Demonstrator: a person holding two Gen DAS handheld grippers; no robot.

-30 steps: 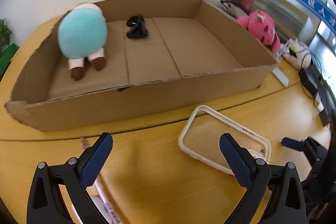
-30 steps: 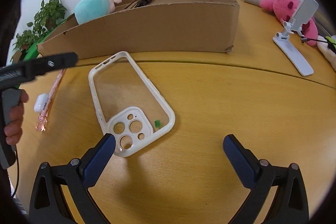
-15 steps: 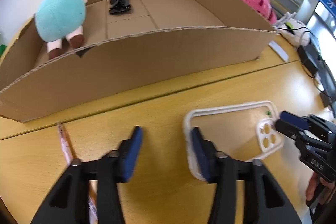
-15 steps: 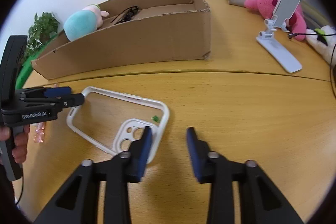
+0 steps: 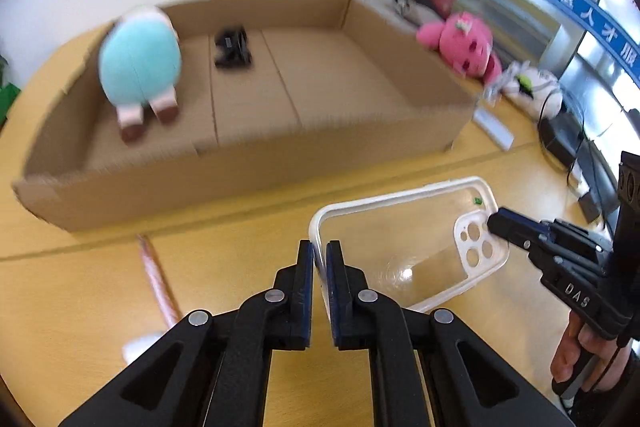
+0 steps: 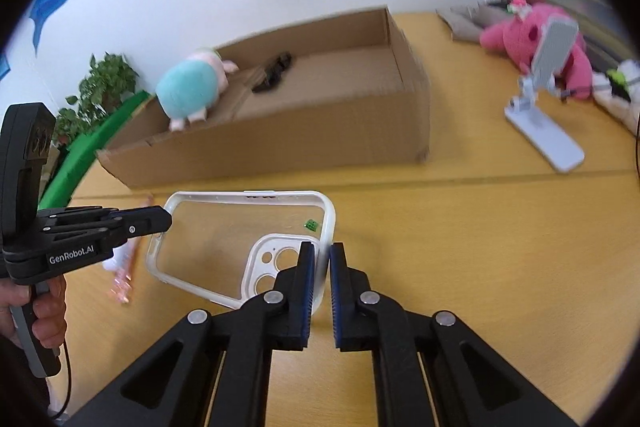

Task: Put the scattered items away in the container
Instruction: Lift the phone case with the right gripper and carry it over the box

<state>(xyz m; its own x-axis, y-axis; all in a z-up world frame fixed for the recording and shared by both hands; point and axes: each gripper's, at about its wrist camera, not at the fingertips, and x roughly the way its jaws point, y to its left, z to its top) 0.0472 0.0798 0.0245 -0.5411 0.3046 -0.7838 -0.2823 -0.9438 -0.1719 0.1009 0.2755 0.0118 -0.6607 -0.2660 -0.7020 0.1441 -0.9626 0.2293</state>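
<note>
Left gripper [image 5: 319,259] closing, blue pads pinching the white rim at one short end of the clear, white-edged phone case [image 5: 404,239]. Right gripper [image 6: 319,267] clamped tight on the rim at the camera-cutout end. Case lifted between both, tilted over the yellow wooden table [image 6: 460,247], in front of the shallow brown cardboard box [image 5: 248,163]. Inside the box: a teal round plush toy [image 5: 140,67] and a small black item [image 5: 232,47]. Pink pen [image 5: 154,271] on the table near the box.
</note>
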